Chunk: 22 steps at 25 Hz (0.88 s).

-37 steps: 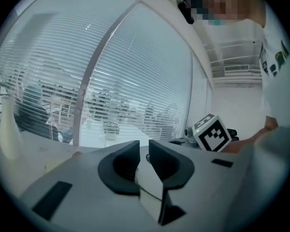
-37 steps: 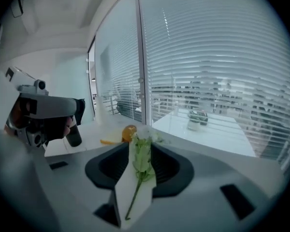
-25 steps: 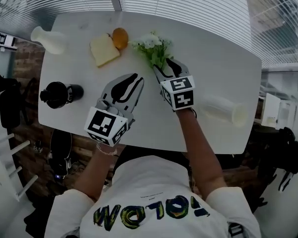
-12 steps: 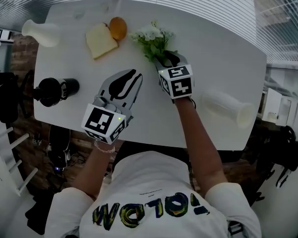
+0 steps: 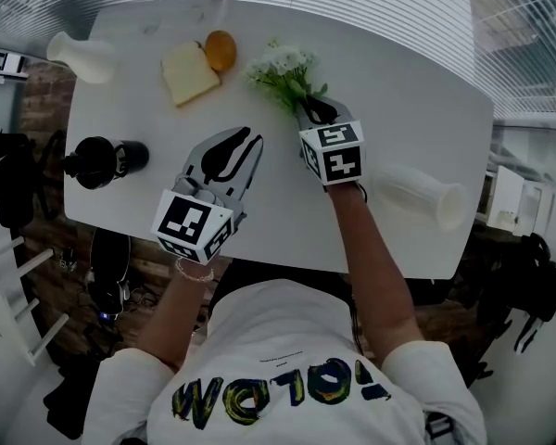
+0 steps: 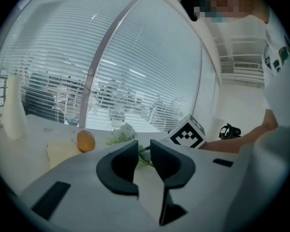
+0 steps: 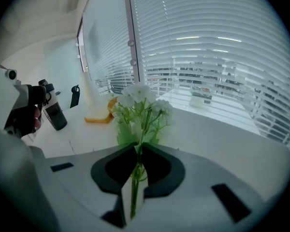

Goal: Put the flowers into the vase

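A bunch of white flowers (image 5: 283, 70) with green stems lies on the white table (image 5: 408, 109), far of centre. My right gripper (image 5: 313, 112) has just been closing and is now shut on the stems; in the right gripper view the stems (image 7: 135, 178) run between the pressed jaws, with the blooms (image 7: 140, 100) beyond them. My left gripper (image 5: 246, 144) hovers over the table's middle, its jaws a little apart with nothing between them (image 6: 144, 151). One white vase (image 5: 424, 197) lies on its side at the right. Another white vase (image 5: 82, 57) is at the far left corner.
A bread slice (image 5: 187, 73) and an orange (image 5: 221, 50) lie just left of the flowers. A black bottle (image 5: 102, 160) lies at the table's left edge. Window blinds (image 7: 212, 57) run behind the table's far edge.
The right gripper's jaws have come together on the flower stems. The left gripper has stayed over the middle of the table.
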Motion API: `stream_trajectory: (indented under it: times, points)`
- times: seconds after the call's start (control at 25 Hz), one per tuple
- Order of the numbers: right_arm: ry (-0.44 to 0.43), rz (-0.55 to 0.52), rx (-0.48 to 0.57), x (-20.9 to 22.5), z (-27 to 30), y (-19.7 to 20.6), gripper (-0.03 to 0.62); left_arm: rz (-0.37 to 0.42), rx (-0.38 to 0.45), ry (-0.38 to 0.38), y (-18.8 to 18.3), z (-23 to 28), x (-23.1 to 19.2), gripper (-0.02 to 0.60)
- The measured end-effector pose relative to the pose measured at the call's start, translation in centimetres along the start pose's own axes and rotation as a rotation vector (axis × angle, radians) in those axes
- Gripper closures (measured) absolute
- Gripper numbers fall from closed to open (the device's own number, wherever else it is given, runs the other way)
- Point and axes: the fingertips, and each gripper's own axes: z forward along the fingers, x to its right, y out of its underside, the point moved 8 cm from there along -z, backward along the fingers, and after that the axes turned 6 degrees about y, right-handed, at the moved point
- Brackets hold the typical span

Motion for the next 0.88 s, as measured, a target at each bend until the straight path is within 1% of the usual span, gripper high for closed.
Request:
stream_trajectory:
  times: [0.16,0.36,0.64,0.76,0.88]
  points:
    - [0.004,0.018,0.040,0.1,-1.8,-0.5,0.565,-0.001,-0.007,0.001,-0.2,-0.1,0.6,0.481]
    - [0.000,0.029,0.088,0.0,-4.3,-1.2,0.569,-0.028,-0.007,0.026,-0.3,0.1,1.6,0.456]
    - [0.001,0.023,0.168,-0.2,-7.9,-3.7,0.569,-0.102,0.008,0.052,-1.2,1.3,0.9,0.449]
    - [-0.003,0.022,0.213,-0.1,-9.9,-5.1,0.569,-0.127,0.020,0.084,-2.2,2.1,1.1,0.432]
    - [-0.013,0.028,0.261,0.1,-12.3,-6.5,0.569,-0.168,0.054,0.124,-3.5,3.0,1.5,0.412]
